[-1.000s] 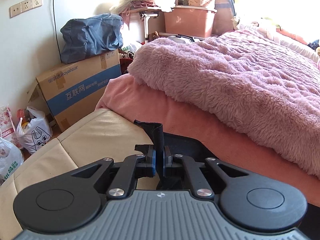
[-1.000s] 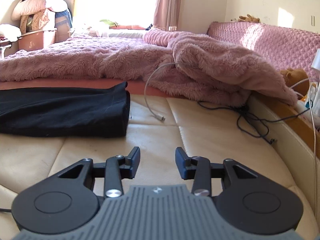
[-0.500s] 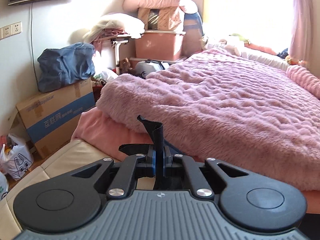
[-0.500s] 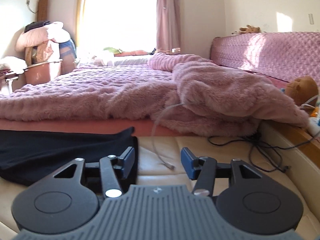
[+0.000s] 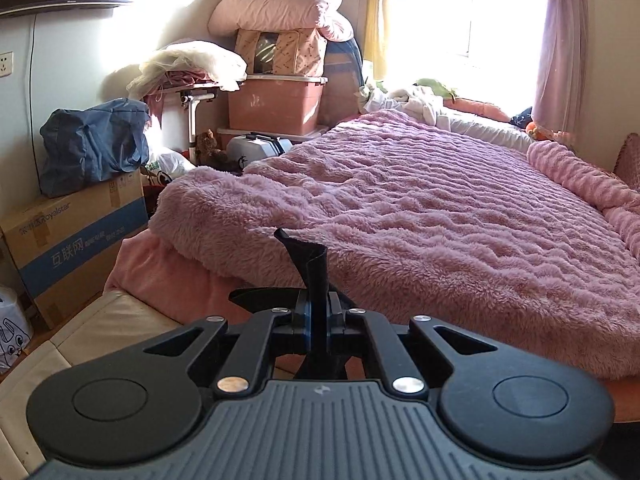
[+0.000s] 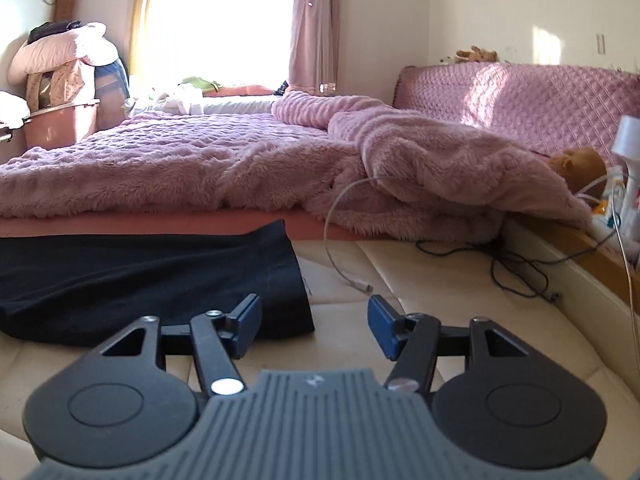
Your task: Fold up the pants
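left gripper (image 5: 316,322) pinching pants (image 6: 152,276) corner | right gripper (image 6: 314,326) spread, at pants' right edge | bare cushion (image 6: 460,292) rightward

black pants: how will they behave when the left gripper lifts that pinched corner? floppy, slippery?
Probably floppy: the black pants lie flat and creased on the cream cushion, so they should drape and trail. The left gripper is shut on a bunched tuft that stands up, so the fabric seems thick enough to grip. Likely light; slipperiness can't be judged.
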A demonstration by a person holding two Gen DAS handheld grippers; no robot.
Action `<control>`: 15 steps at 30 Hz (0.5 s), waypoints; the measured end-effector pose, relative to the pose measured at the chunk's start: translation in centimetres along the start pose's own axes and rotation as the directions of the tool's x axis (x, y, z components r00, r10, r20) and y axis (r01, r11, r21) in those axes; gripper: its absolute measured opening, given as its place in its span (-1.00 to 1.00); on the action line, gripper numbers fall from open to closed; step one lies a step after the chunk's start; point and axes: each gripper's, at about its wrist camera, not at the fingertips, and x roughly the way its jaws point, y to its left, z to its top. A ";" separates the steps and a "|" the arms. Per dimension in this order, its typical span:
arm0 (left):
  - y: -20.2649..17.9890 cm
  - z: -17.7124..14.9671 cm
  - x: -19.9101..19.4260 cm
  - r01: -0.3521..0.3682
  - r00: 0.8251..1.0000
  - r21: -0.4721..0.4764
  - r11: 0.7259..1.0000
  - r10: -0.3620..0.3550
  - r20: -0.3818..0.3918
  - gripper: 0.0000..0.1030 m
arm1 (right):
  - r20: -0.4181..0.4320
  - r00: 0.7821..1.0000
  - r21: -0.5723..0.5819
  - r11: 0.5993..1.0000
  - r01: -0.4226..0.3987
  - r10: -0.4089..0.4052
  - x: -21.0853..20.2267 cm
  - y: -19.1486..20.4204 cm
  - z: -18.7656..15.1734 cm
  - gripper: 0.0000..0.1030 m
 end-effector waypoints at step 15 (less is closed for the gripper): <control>1.4 -2.0 0.0 -0.034 0.998 -0.030 0.999 0.033 -0.047 -0.89 | 0.022 0.999 0.019 0.999 0.047 -0.047 -3.3 -6.6 -1.1 0.07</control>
